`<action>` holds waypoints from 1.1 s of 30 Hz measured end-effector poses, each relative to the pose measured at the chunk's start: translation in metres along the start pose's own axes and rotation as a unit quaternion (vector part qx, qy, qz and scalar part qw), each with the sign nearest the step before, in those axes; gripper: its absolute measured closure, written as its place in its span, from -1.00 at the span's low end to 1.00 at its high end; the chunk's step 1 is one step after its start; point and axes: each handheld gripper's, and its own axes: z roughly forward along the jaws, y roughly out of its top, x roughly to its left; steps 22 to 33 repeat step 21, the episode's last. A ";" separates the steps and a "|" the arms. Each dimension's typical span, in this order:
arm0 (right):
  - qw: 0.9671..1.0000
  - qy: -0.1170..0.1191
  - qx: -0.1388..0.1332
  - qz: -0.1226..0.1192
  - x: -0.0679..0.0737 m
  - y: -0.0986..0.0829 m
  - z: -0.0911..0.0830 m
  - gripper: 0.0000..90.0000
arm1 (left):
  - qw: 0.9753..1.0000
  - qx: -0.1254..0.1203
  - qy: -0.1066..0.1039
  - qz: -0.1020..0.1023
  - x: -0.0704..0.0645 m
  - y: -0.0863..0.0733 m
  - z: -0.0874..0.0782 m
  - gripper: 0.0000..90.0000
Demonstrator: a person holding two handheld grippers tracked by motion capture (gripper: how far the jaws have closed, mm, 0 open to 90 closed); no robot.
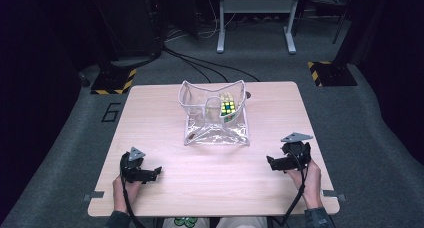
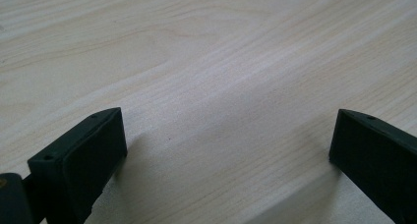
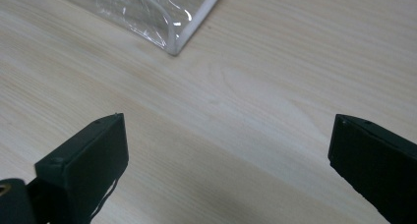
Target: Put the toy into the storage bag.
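Resting: crinkled clear plastic bag, boxy, open-topped.

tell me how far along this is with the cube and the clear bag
The colourful cube already sits inside the clear bag, whose mouth gapes open. Nothing is in hand: the left gripper and right gripper rest open on the table, apart from the bag. Any closing or moving remains.

My table is pale wood with fine, wavy grain. On it sits a clear plastic bag edged in white, glinting. Inside the bag is a cube chequered yellow, green and blue. My left gripper and right gripper are black, each topped with a grey plate.
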 end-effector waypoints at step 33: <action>0.999 -0.011 -0.006 0.032 -0.007 -0.066 0.030 -0.98 | 1.000 0.000 0.001 -0.005 0.000 0.000 0.000 -0.99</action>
